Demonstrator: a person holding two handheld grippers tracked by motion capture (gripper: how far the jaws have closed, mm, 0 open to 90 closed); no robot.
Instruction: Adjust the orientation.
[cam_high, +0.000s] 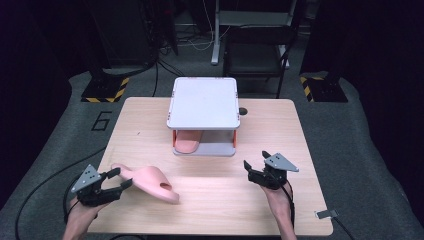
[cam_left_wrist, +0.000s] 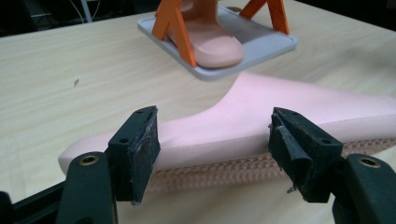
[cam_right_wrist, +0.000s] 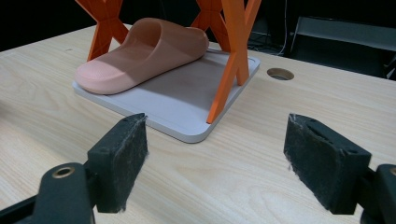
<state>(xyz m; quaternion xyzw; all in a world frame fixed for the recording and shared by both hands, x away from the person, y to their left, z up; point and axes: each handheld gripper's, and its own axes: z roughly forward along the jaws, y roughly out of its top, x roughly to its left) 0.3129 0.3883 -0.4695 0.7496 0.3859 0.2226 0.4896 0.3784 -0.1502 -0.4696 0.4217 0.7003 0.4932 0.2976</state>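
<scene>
Two forearms enter from the near edge of a pale wooden table, each hand carrying a black two-jaw gripper with a grey three-cornered plate on top. Around the table lie grey floor covering, a painted numeral, yellow-and-black striped bases and dark equipment with trailing cables.

At near left, the left gripper points toward the table's middle, its jaws set on either side of the loose pink slipper, which lies on the wood before it. Its own camera shows the slipper tilted, ribbed sole edge facing the lens, between the two pads; whether the pads press on it cannot be told.

At near right, the right gripper rests low with a hand behind it, jaws spread wide on nothing, aimed at the rack.

From above, that rack presents a grey-white top shelf hiding most of a second slipper on the lower tray. The right gripper view reveals the orange crossed legs, the whole second slipper on the tray, and a round hole in the tabletop.
</scene>
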